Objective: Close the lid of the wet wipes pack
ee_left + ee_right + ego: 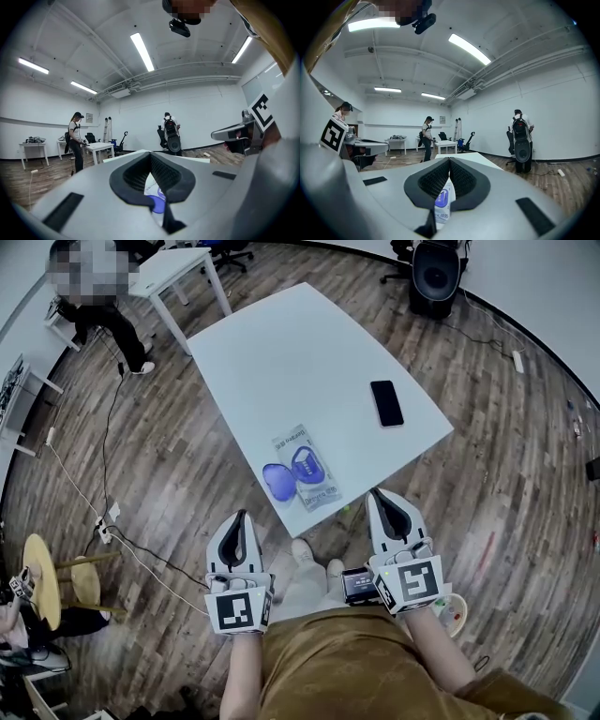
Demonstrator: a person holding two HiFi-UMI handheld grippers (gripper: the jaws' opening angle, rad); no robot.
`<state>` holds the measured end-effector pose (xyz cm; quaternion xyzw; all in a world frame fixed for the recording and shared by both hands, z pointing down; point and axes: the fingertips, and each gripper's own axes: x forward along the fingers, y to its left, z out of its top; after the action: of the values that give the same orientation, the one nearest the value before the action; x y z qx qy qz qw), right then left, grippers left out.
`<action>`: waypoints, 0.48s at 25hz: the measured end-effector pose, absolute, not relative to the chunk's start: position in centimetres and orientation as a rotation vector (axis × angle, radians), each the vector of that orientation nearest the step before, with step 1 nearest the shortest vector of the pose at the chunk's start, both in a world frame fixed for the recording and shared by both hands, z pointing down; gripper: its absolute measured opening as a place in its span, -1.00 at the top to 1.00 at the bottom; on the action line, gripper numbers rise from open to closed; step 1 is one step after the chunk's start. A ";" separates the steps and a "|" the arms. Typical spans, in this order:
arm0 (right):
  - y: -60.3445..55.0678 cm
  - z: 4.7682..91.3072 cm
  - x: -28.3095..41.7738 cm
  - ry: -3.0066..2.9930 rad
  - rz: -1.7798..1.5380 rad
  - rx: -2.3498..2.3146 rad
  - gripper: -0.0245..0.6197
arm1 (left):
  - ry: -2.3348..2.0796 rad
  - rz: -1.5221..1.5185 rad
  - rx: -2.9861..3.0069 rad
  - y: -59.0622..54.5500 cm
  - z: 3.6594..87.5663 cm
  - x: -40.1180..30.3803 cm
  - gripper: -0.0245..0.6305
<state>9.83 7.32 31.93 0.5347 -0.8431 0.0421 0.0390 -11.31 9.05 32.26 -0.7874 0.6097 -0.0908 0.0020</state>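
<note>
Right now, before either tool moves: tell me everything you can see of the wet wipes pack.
The wet wipes pack is a flat, pale, soft-looking plastic pouch with blue print. It lies face up by the near edge of the white table, slightly askew. Its blue oval lid is flipped open to the left, flat beside the blue-rimmed opening. Only the table touches it; the left tool and right tool are both short of it.

phone (386, 403) right of wipes pack (305, 470)
</note>
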 end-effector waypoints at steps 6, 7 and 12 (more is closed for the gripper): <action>5.3 32.2 8.7 -2.564 0.144 1.647 0.90 | 1.894 -0.302 -2.495 6.3 32.9 -12.1 0.91; 4.9 32.3 8.4 -2.561 0.146 1.645 0.90 | 1.890 -0.304 -2.498 5.8 33.0 -12.3 0.91; 2.2 32.6 6.0 -2.560 0.130 1.611 0.90 | 1.898 -0.329 -2.513 3.0 34.3 -14.0 0.91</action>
<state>5.97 2.24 32.59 0.5312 -0.8442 0.0428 0.0568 -14.00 3.02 34.30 -0.7936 0.5994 -0.1040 -0.0121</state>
